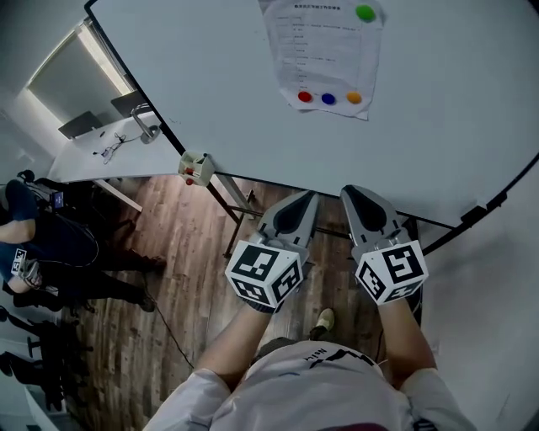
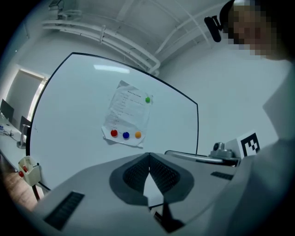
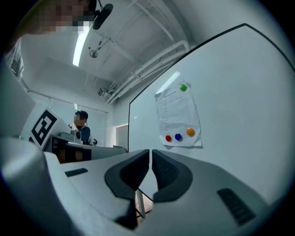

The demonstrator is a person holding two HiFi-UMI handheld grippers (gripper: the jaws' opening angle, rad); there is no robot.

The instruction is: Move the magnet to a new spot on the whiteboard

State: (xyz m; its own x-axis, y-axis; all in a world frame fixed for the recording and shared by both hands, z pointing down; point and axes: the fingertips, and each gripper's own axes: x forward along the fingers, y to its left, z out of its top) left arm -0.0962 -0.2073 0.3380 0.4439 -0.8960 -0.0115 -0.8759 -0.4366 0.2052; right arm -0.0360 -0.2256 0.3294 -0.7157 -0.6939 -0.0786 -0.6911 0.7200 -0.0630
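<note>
A large whiteboard (image 1: pixel 210 76) stands ahead with a printed sheet (image 1: pixel 324 55) stuck on it. A green magnet (image 1: pixel 365 13) holds the sheet's top right corner. Red (image 1: pixel 305 97), blue (image 1: pixel 328 98) and orange (image 1: pixel 354 98) magnets sit in a row along its bottom edge. My left gripper (image 1: pixel 305 199) and right gripper (image 1: pixel 354 194) are side by side below the board, short of it, both pointing at it. Both are shut with nothing between the jaws. The same magnets show in the left gripper view, red (image 2: pixel 114 133) among them, and in the right gripper view, green (image 3: pixel 183 87) at top.
A small holder with red items (image 1: pixel 195 167) hangs at the board's lower left edge. Behind it stands a white table (image 1: pixel 101 151) with small objects. A person sits at far left (image 1: pixel 34 244). The board's stand legs (image 1: pixel 244 210) rest on the wooden floor.
</note>
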